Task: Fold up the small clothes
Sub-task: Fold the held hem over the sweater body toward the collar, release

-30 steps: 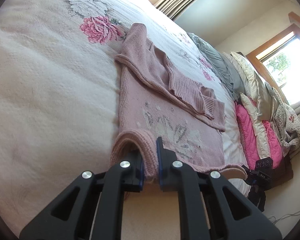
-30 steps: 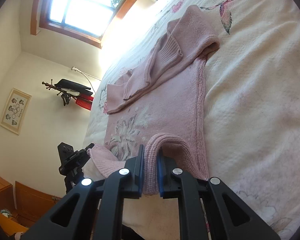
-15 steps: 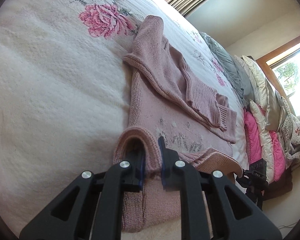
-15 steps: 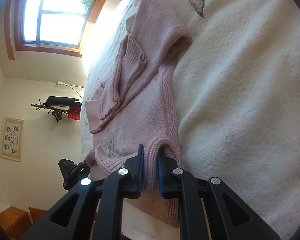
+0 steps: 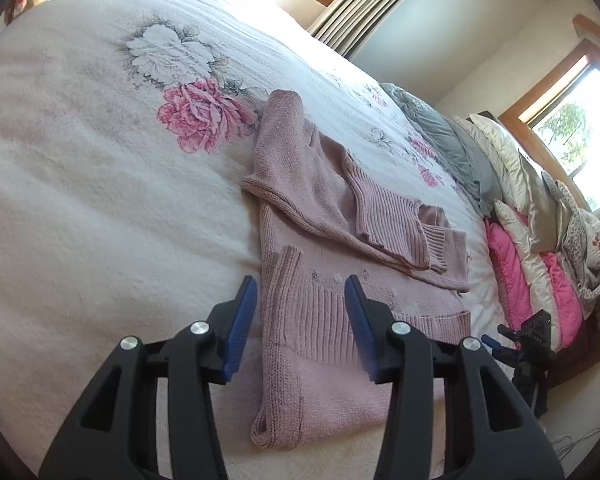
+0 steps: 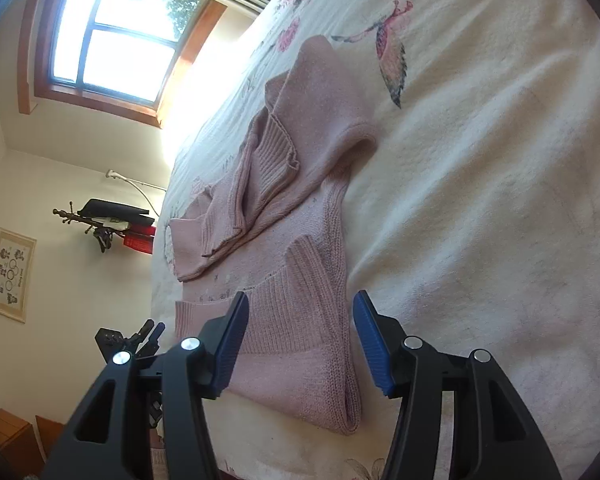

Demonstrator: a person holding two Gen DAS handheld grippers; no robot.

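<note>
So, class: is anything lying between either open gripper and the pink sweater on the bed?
Nothing visible. The left gripper and right gripper both hang open directly over the pink sweater's ribbed hem.

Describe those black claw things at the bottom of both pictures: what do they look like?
Each is a hand-held gripper: the left hand-held gripper and right hand-held gripper look alike. Both have two angular black plastic fingers with cut-out openings, round silver bolts at the joints, and ribbed blue pads lining the inner faces. No cables, markings, sleeves or hands show.

Both the left gripper and right gripper released the sweater's folded-over hem.
</note>
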